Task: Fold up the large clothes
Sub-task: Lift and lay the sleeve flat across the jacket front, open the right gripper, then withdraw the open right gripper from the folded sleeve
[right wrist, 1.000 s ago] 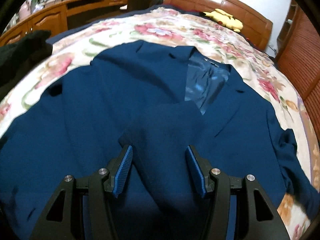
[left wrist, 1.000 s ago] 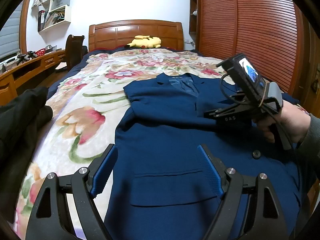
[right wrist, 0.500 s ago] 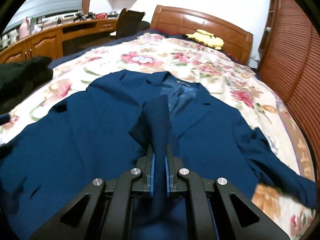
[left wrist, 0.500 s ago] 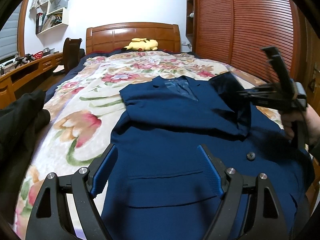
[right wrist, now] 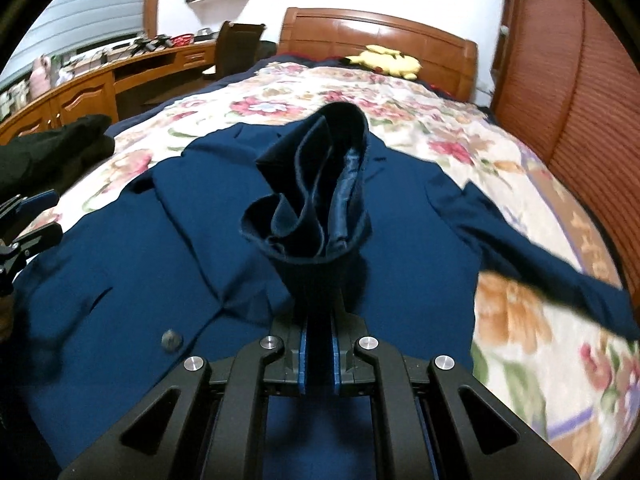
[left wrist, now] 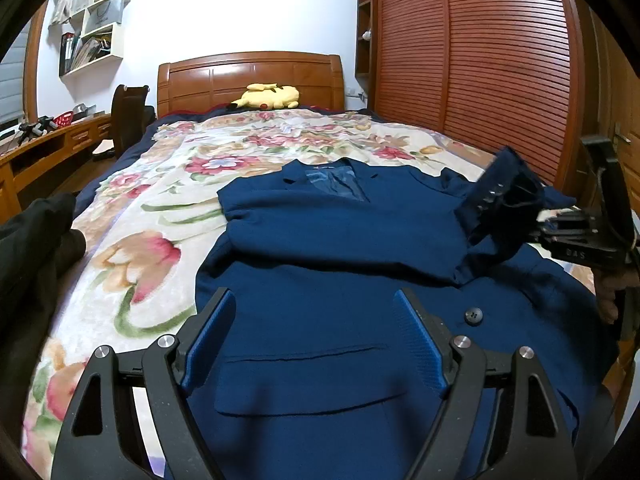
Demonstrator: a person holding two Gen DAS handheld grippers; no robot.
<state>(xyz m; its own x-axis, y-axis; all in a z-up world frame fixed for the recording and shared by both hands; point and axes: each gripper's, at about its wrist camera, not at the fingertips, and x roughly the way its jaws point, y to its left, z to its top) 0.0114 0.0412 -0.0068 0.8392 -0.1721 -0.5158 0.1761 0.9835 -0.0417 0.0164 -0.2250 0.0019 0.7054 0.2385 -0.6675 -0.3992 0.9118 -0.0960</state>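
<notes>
on floral bedspread [left wrist: 132, 264], right gripper [right wrist: 318, 354], newly clamped on blazer sleeve cuff [right wrist: 312, 200], lifts it clear for folding; left gripper [left wrist: 312, 344] gapes empty.

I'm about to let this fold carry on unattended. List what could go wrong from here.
1. The right gripper is shut on only the cuff of the jacket; the fabric could slip out mid-pull.
2. The left gripper hangs open above the jacket, pinning nothing, so dragging the sleeve may shift the whole jacket.
3. The other sleeve lies out over the blanket, possibly skewing the fold.
</notes>
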